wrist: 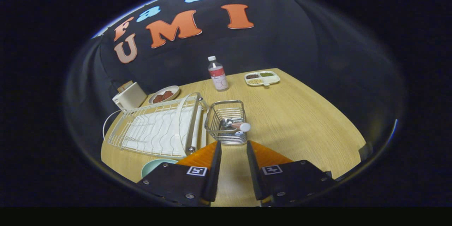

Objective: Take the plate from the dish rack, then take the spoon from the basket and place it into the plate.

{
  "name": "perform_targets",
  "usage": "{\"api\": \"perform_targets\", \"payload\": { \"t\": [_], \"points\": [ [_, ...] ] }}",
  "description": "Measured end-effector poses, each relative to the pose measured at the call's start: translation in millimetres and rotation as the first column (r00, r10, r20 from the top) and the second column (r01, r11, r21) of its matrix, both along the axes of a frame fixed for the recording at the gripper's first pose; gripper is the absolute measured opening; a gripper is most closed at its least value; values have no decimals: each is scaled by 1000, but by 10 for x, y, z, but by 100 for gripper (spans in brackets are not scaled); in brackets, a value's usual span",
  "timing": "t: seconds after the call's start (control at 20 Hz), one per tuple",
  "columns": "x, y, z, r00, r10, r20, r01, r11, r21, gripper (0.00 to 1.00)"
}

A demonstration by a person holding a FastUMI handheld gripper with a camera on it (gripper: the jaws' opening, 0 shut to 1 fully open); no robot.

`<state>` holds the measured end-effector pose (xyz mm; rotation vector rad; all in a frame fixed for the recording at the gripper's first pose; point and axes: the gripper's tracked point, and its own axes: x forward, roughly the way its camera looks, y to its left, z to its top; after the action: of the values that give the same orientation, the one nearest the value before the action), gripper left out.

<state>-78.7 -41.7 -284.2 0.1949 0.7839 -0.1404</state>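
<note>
- Steel wire makes up the basket (226,122), which sits on the wooden table (300,123) just ahead of our fingertips, with the white dish rack (155,127) touching or nearly touching its left side.
- We see the spoon (235,124) lying inside the basket, its shiny bowl towards the rack and a pale rounded handle end (244,126) poking over the near right rim.
- Our gripper (232,144) is spread, nothing between the fingers, the gap lined up with the basket.
- We judge the spoon light and stiff; its polished metal bowl looks slippery, so the handle end above the rim seems the better hold, clear of the wires.
- The basket looks light too, and we expect it could shift or tip if a finger catches the rim.
- A pale green plate (155,166) lies on the table beside our left finger, below the rack; we take it for the plate already out, so the spoon is the step in hand.
- Beyond stand a bottle (218,74) and a divided tray (262,78).
</note>
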Motion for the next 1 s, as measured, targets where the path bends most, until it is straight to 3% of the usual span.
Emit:
{"api": "perform_targets", "payload": {
  "t": [0.65, 1.0],
  "points": [
    [322, -108, 83, 993, 49, 112, -37, 993, -114, 20],
    [367, 24, 136, 990, 99, 103, -91, 992, -85, 12]
  ]
}}
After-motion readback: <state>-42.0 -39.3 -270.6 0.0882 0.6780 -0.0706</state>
